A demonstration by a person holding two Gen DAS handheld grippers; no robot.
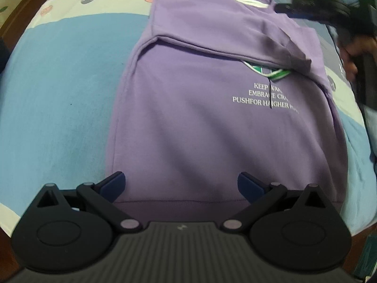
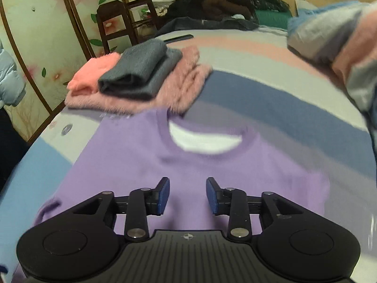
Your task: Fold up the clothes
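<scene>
With sleeves folded in, both the left gripper (image 1: 181,184) and right gripper (image 2: 187,194) hung agape and empty over the purple sweatshirt (image 1: 212,122), whose hem at six o'clock likely wanted pinching next

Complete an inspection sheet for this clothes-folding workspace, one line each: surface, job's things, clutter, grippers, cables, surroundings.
Surface: bed sheet with blue, white, pink and grey stripes, soft, lightly creased.
Job's things: purple printed sweatshirt lying flat, one sleeve folded across the chest, hem nearest the left gripper.
Clutter: folded grey knit garment stacked on a folded pink fluffy garment beyond the collar.
Grippers: left gripper open over the hem; right gripper open above the chest, holding nothing.
Cables: nothing seen.
Surroundings: floral panelled wall, wooden chair, heap of dark clothes.
</scene>
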